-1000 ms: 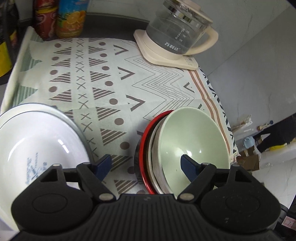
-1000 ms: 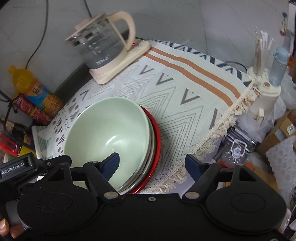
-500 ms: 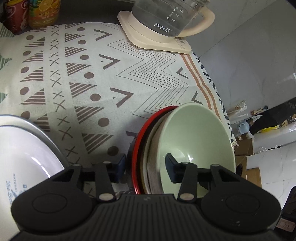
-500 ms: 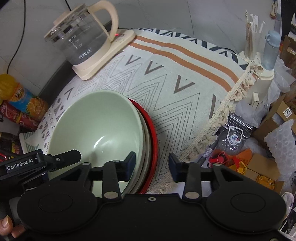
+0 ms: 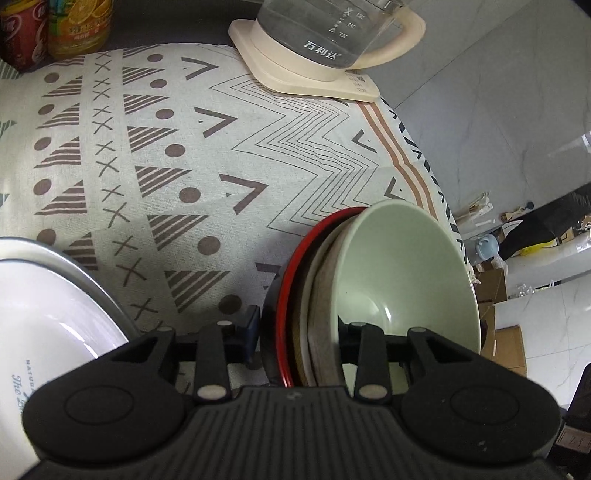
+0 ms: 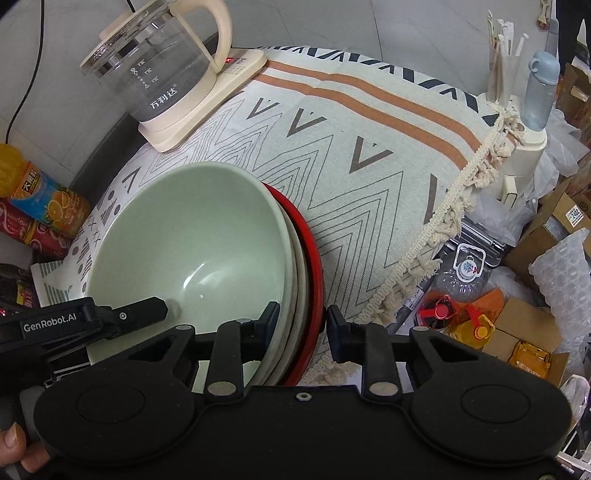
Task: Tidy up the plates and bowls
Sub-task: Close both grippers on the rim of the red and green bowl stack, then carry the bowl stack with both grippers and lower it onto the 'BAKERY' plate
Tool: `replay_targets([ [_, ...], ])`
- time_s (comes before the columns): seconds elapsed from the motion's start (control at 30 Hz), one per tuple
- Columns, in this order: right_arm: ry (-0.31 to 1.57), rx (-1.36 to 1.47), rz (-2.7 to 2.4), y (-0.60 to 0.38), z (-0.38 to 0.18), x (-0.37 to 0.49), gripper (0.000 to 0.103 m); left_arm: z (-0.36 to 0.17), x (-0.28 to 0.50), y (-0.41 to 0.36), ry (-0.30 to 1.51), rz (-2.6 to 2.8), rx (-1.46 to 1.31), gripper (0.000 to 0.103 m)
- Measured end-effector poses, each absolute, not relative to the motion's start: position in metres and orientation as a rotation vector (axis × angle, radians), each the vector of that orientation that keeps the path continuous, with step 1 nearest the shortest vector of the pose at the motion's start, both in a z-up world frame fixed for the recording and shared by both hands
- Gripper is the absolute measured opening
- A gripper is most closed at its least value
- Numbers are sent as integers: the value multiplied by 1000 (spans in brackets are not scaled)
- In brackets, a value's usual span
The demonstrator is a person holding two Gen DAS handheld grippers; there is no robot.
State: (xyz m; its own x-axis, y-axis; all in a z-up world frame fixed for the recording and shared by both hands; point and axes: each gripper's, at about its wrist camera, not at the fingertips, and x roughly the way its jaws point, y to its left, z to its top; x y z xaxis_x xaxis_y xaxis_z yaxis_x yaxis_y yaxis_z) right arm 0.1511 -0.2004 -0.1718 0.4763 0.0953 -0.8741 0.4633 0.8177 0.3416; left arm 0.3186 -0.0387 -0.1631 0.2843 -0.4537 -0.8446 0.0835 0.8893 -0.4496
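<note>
A stack of nested bowls has a pale green bowl (image 5: 402, 273) on top, grey-beige bowls under it and a red-rimmed bowl (image 5: 295, 269) at the bottom. It also shows in the right wrist view (image 6: 192, 251). My left gripper (image 5: 297, 341) is shut on the stack's rim, one finger outside the red bowl, one inside the green bowl. My right gripper (image 6: 301, 325) is shut on the opposite rim in the same way. A white bowl with blue lettering (image 5: 40, 325) sits at the left.
A glass kettle on a cream base (image 6: 162, 70) stands at the back of the patterned tablecloth (image 5: 177, 155). Drink bottles (image 5: 79, 26) stand at the back left. The fringed table edge (image 6: 454, 218) is at the right, with boxes and bottles (image 6: 465, 273) on the floor.
Both grippers have closed from wide open onto the rims of the bowl stack, and moved in closer to it.
</note>
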Motion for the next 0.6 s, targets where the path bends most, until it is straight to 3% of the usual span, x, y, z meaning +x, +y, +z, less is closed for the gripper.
replay_targets([
  [0.6,1018,536,-174,-196,-143,159,26,-126,316,-29,1141,-319,-374,34],
])
